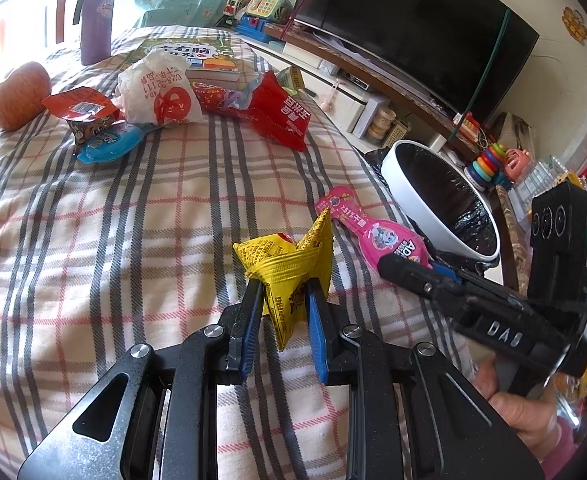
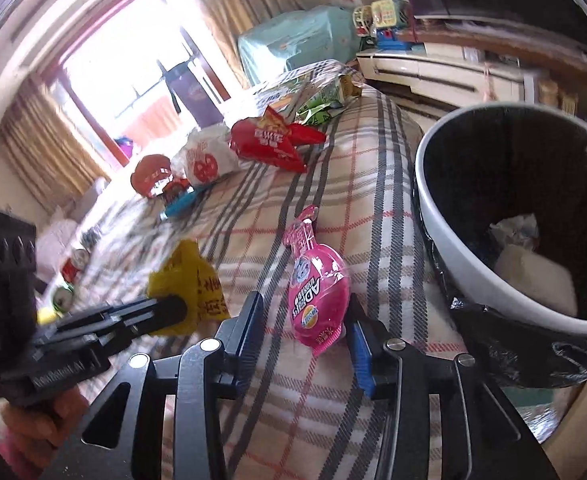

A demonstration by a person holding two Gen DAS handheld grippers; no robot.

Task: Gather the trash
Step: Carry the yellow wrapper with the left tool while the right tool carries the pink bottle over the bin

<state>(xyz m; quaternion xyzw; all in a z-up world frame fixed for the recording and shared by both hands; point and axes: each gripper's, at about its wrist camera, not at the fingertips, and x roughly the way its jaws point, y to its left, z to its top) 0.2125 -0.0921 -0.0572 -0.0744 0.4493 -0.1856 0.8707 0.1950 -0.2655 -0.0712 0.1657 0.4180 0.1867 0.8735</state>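
Pink candy packet (image 2: 318, 276) lies low centre on the plaid cloth (image 2: 277, 216), between the right gripper (image 2: 305, 316)'s spread fingers, seemingly untouched, near the bin (image 2: 445, 240) rim. Left gripper (image 1: 283, 292) pinches a yellow wrapper (image 1: 293, 256); bare cloth lies leftward.

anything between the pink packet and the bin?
Nothing: only bare plaid cloth between pink packet and bin, clearest in the right wrist view.
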